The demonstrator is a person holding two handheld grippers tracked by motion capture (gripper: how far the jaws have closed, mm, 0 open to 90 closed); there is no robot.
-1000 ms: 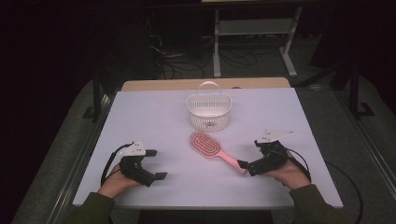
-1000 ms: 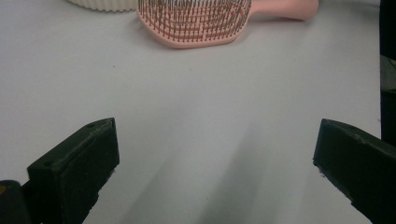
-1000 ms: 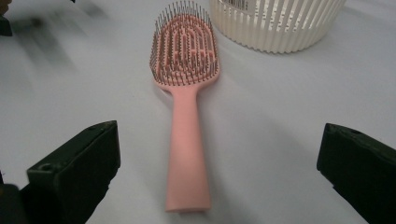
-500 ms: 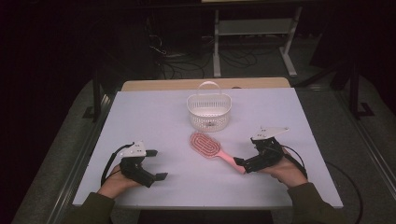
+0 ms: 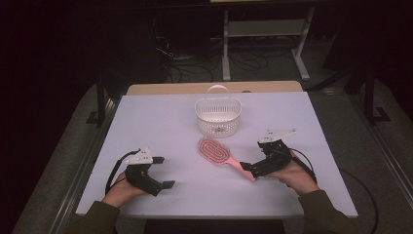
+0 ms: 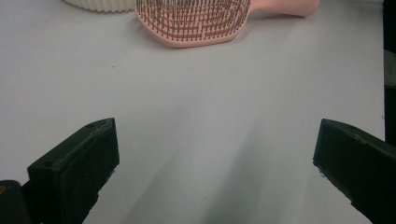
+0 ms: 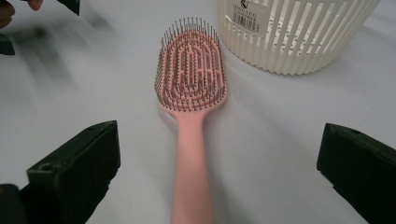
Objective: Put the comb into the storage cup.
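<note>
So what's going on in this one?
A person holds a two-jaw gripper in each hand over a white table. The right gripper is at the handle end of a pink plastic hairbrush, which lies flat, bristles up; in the right gripper view its jaws stand wide open on either side of the handle, not closed on it. The left gripper sits open and apart from the brush. A white slatted plastic basket stands just beyond the brush head.

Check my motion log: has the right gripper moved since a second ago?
Yes. The right gripper has edged left toward the hairbrush, judged against the basket.
</note>
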